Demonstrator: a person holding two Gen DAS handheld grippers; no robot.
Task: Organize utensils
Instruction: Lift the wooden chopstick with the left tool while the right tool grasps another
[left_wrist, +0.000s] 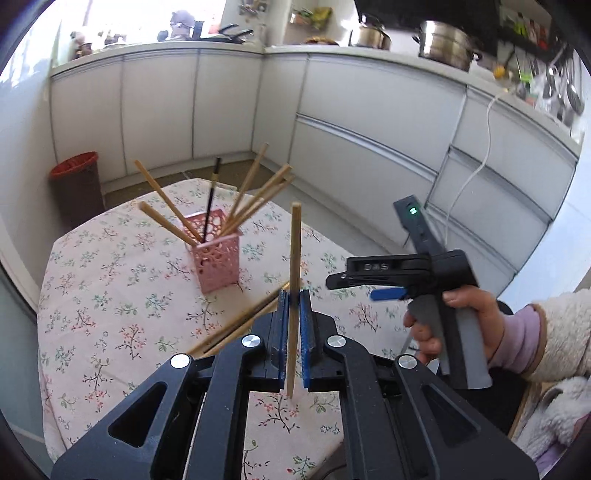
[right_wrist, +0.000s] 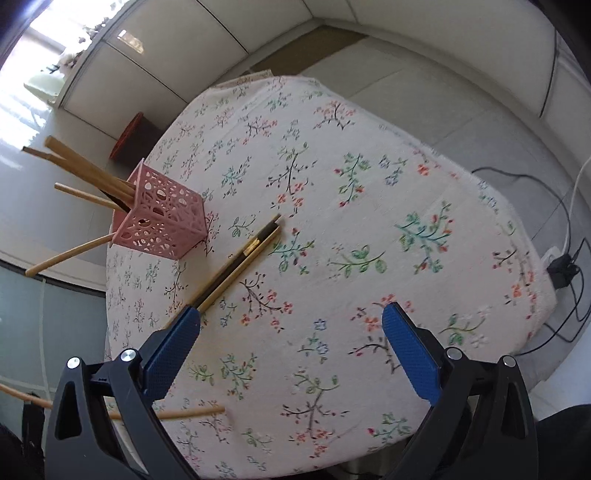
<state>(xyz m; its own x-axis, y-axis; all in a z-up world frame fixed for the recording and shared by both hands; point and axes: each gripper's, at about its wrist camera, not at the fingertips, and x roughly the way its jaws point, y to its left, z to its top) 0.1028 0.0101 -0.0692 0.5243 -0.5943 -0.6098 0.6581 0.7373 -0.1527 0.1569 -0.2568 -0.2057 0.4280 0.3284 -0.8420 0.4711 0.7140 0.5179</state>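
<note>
Left wrist view shows the left tongs (left_wrist: 294, 297) clamped on a single wooden chopstick (left_wrist: 294, 280), which stands nearly upright between the blue pads, lifted clear of the floral tablecloth (left_wrist: 110, 295) on the table. Beyond it a pink lattice holder (left_wrist: 214, 254) stands toward the far edge of the table, with several wooden chopsticks and one black chopstick (left_wrist: 212, 199) fanning out of it. More chopsticks (left_wrist: 240, 321) lie flat on the cloth between the holder and the near edge. To the right, a hand (left_wrist: 458, 325) in a fleecy sleeve holds the right tongs (left_wrist: 369, 284).

From the right wrist view, the right tongs (right_wrist: 291, 317) stand wide apart, with nothing between the pads, over the cloth beside a black and a wooden chopstick lying together (right_wrist: 240, 258).
</note>
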